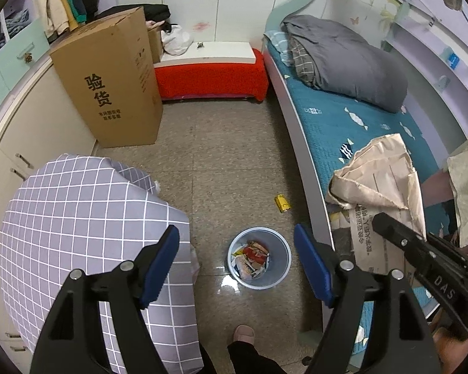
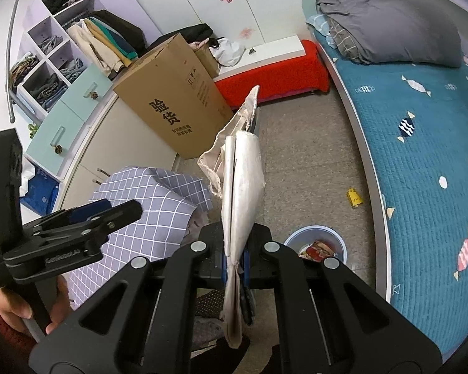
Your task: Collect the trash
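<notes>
My left gripper (image 1: 238, 255) hangs open with nothing between its blue pads (image 1: 160, 261), directly above a pale blue bin (image 1: 282, 268) on the floor that holds several crumpled wrappers. A small yellow wrapper (image 1: 283, 203) lies on the tiles beyond the bin, close to the bed's edge. My right gripper (image 2: 235, 268) is shut on a torn beige piece of cardboard (image 2: 241, 184) that stands up edge-on between its fingers. In the left wrist view this cardboard (image 1: 380, 180) hangs over the bed edge, right of the bin. The bin (image 2: 337, 243) and the yellow wrapper (image 2: 354, 198) also show in the right wrist view.
A tall brown carton (image 1: 109, 84) stands at the back left beside cabinets (image 1: 21, 143). A bulky thing under a grey checked cloth (image 1: 87, 227) fills the left foreground. The bed with a blue quilt (image 1: 343, 118) runs along the right; a red-covered bench (image 1: 212, 78) stands at the back. A person's foot (image 1: 244, 333) is near the bin.
</notes>
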{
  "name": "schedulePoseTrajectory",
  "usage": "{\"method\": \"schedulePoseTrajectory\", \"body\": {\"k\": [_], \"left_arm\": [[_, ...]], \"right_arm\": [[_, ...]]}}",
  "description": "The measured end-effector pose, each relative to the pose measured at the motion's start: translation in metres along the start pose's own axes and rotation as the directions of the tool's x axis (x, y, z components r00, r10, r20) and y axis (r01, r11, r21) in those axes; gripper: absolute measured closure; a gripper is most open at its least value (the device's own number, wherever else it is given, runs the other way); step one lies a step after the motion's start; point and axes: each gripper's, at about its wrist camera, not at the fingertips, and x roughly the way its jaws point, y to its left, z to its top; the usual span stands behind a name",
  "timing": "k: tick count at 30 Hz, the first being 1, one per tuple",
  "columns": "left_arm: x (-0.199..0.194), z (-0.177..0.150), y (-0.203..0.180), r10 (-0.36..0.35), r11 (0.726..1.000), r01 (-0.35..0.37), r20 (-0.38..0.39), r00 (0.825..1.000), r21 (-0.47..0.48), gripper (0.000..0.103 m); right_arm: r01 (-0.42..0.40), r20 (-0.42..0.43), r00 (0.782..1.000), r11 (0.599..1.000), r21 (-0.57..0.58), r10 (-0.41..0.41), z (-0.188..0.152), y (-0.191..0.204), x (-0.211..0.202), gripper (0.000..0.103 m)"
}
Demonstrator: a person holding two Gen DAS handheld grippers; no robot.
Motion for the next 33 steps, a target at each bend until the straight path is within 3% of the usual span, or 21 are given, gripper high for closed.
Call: {"method": "schedulePoseTrajectory", "body": {"k": [11, 14, 15, 16, 33], "left_arm": [[0.008, 0.002, 0.008, 0.018, 1.0, -0.018, -0.015, 1.0, -0.025, 0.029], [0.01, 0.002, 0.007, 0.02, 1.0, -0.02, -0.019, 1.0, -0.022, 0.029], [0.01, 0.001, 0.007, 0.02, 1.0, -0.02, -0.019, 1.0, -0.02, 0.029], [0.011, 0.001, 0.006, 0.019, 1.0, -0.019, -0.02, 1.0, -0.018, 0.029], [-0.012, -0.021, -0.013, -0.001, 1.0, 0.001, 0.012, 1.0, -0.006, 0.029]], "right_arm": [[0.031, -0.014, 0.999, 1.0, -0.003, -0.031, 0.004, -0.007, 0.027, 0.091], [0.036, -0.02, 0.999, 0.999, 0.012, -0.036, 0.006, -0.015, 0.033, 0.075], [0.039, -0.014, 0.999, 0.999, 0.012, -0.038, 0.006, -0.016, 0.032, 0.058], [0.041, -0.011, 0.999, 0.999, 0.013, -0.041, 0.006, -0.018, 0.032, 0.05], [0.035, 0.024, 0.999, 0.999, -0.033, -0.034, -0.02, 0.002, -0.011, 0.048]]}}
